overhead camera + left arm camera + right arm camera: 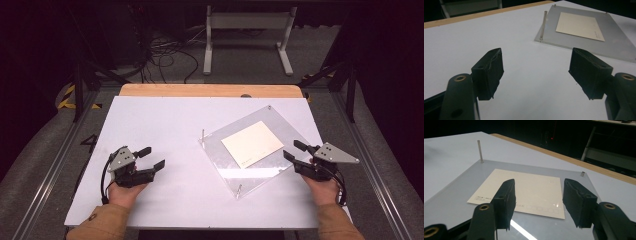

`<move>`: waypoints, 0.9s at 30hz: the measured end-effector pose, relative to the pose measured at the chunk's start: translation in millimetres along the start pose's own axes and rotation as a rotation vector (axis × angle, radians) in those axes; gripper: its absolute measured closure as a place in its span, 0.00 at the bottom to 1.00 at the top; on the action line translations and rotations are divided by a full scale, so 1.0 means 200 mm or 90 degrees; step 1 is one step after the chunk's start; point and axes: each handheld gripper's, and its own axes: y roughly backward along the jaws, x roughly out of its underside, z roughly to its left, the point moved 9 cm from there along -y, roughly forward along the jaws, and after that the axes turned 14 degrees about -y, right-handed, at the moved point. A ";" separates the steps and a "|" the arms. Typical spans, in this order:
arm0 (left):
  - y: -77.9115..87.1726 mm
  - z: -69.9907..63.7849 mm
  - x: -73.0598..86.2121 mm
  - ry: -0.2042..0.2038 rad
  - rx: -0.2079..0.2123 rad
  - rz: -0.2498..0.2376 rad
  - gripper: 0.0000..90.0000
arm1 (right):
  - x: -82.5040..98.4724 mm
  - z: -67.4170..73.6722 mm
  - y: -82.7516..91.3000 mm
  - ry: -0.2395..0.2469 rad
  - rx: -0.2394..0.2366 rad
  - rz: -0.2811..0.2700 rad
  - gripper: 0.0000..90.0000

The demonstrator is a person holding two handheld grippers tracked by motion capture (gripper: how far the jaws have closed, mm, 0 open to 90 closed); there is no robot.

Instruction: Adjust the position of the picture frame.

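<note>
Both grippers, left gripper [151, 158] and right gripper [294, 151], spread and empty; thin cream paper card [252, 143] under clear acrylic plate [227, 167] near white table's [155, 120] right edge likely light, flimsy, so lift rigid, slippery plate by edges.

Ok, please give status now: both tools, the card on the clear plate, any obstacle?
Left tool open, empty, over bare table. Right tool open, empty, at clear plate edge. Card flat on plate, untouched. Nothing in the way.

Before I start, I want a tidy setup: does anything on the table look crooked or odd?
The clear plate lies turned at an angle to the table edges. Its corner posts look uneven: one tall post, one short stub. The card lies flat on it.
</note>
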 end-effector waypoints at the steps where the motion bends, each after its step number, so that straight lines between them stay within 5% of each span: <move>1: 0.00 -0.01 0.00 -0.003 0.004 -0.001 0.30 | 0.00 0.00 0.00 -0.003 0.001 -0.002 0.48; 10: -0.05 -0.09 -0.08 -0.020 0.036 -0.008 0.29 | 0.00 -0.02 0.02 -0.007 0.009 -0.006 0.48; 17: -0.18 -0.30 -0.23 -0.072 0.120 -0.016 0.28 | 0.01 -0.04 0.08 -0.009 0.028 -0.005 0.48; 27: -0.35 -0.57 -0.35 -0.062 0.229 -0.030 0.26 | 0.03 -0.07 0.15 -0.023 0.045 -0.007 0.48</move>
